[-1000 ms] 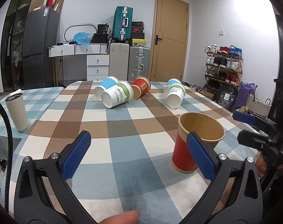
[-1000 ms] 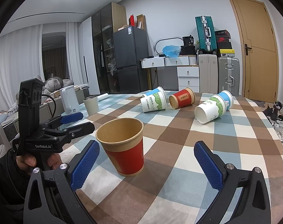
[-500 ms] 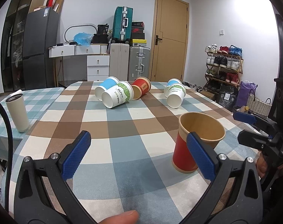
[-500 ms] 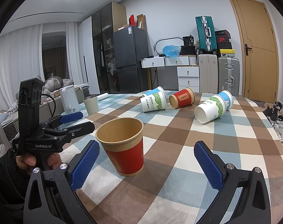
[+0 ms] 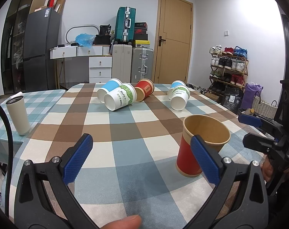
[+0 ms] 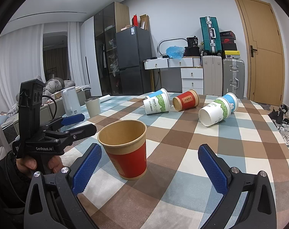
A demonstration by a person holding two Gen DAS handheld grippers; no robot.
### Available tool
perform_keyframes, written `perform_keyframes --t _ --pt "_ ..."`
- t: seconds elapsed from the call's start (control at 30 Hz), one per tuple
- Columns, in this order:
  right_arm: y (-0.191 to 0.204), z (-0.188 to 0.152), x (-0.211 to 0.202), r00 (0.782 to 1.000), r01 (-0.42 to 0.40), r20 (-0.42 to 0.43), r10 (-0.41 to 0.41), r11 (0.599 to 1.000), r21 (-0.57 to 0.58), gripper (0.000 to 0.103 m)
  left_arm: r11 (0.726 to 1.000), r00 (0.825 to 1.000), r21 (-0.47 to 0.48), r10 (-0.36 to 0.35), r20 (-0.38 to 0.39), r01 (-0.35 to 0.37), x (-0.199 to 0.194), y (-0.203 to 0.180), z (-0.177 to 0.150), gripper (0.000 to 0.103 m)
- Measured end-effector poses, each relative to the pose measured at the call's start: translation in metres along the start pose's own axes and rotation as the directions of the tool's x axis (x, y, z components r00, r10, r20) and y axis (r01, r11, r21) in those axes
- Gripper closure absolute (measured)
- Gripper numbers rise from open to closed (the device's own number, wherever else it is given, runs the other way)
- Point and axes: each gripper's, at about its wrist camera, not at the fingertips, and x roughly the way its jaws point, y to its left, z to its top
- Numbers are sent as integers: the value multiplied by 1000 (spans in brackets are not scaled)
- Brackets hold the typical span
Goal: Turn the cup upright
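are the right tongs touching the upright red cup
Apart. The right wrist view shows the upright red cup standing free between the open right tongs, with tablecloth visible on both sides of it.

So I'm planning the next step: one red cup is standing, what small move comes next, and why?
Probably reach the right gripper toward the green-and-white cup lying on its side. The near red cup already stands upright, mouth up, and both grippers are open and empty, with the left gripper farther from that cup.
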Motion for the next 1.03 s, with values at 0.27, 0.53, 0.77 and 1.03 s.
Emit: perform_keyframes --t 0.27,0.53,0.77,1.03 --pt "0 0 0 1000 0 -1 0 1000 -1 0 1000 1000 1 0 0 0 0 0 0 1" --pt "0 0 0 1000 0 -1 0 1000 -2 0 1000 1000 1 0 0 0 0 -1 0 1" --pt "1 0 0 1000 1 -2 -1 1000 -2 0 1000 1000 1 0 1 0 0 -1 -1 1" --pt "0 -2 2 1000 3 -8 -3 1000 -6 0 1000 1000 4 -3 6 3 0 1 2 1"
